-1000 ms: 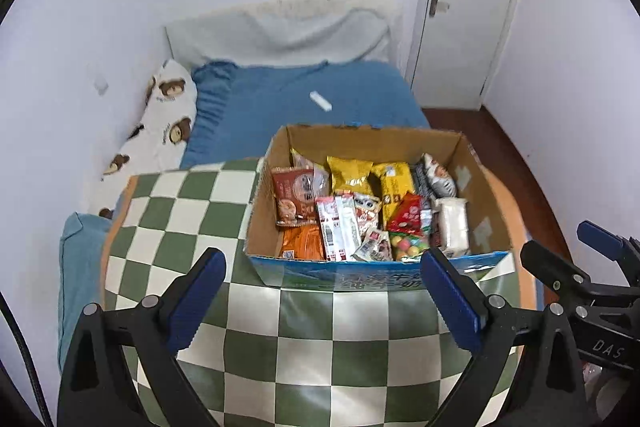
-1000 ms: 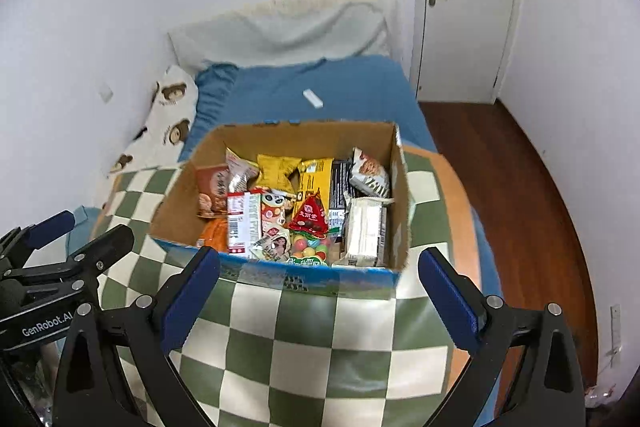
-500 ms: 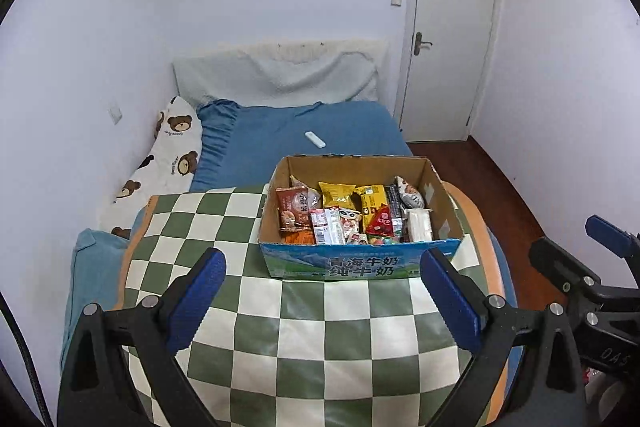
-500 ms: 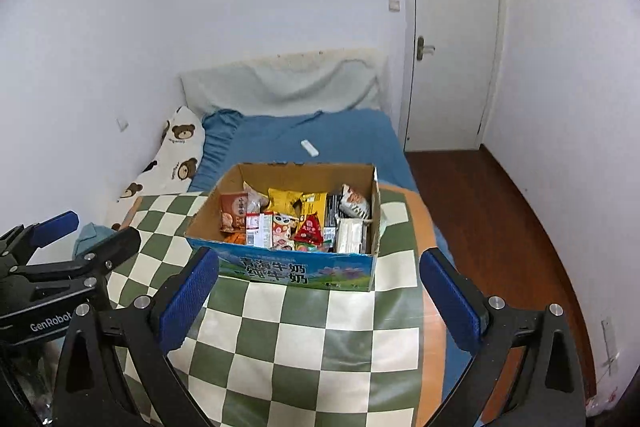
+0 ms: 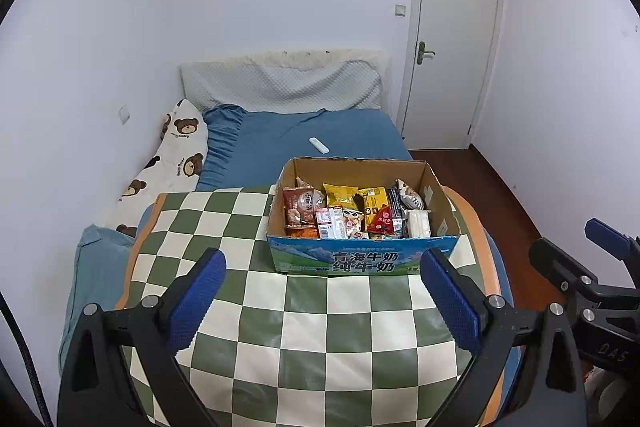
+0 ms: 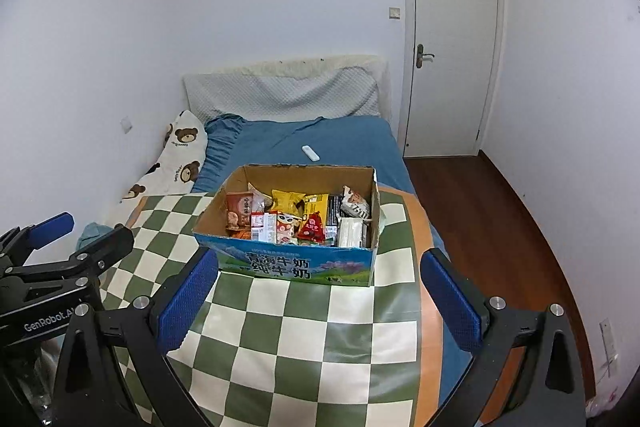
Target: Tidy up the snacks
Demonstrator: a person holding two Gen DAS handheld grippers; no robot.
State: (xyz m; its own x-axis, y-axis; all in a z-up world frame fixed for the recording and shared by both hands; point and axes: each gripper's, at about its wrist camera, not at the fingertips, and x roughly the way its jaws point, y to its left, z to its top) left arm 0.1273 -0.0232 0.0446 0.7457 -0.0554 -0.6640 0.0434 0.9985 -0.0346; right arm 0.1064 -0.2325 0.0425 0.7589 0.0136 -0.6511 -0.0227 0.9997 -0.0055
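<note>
Currently my left claw [image 5: 322, 301] is spread wide, nothing between its blue pads [image 5: 196, 301]; it hangs above the near part of the checkered tabletop [image 5: 304, 339]. My right claw [image 6: 318, 297] is likewise wide apart and holds nothing, just beside the left one. Both point at the box [image 5: 360, 261], which stands on the far right part of the tabletop, top open, blue printed front wall facing me. Snacks [image 5: 352, 213] are packed upright inside: brown bag at left, yellow bags at middle, red triangular packet near front, white pack at right. Behind the tabletop: bed [image 5: 312, 135] with blue sheet, white remote [image 5: 319, 145] on it, bear pillow [image 5: 176, 151] at left. Door [image 5: 452, 43] shut, far right.
</note>
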